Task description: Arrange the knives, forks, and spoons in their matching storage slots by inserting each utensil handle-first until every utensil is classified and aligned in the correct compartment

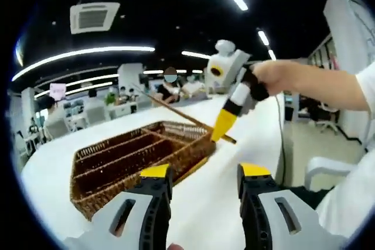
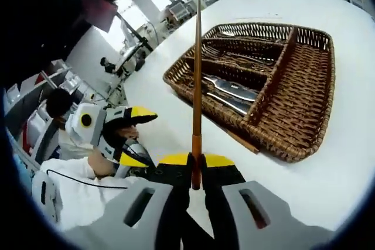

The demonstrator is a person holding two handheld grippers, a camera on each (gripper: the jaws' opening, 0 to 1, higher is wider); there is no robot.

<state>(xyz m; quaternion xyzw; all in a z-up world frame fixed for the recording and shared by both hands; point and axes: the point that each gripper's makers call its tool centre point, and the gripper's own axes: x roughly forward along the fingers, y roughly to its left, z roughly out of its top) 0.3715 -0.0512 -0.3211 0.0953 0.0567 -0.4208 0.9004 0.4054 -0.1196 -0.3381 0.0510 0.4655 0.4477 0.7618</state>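
Right now my right gripper (image 2: 196,159) is clenched on a long brown wooden-handled utensil (image 2: 197,74) pointing straight ahead over the brown wicker divided tray (image 2: 304,98), where steel knives (image 2: 231,89) lie. My left gripper (image 1: 199,174) hangs released, just short of the tray's near corner.

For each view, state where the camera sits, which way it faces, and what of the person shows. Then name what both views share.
Left gripper view: rides the open left gripper, low over the white table, facing the wicker tray; the person's arm holds the right gripper.
Right gripper view: rides the right gripper, shut on a wooden stick, looking down on the tray; the person's sleeve shows.
Shared: tray, table, stick.
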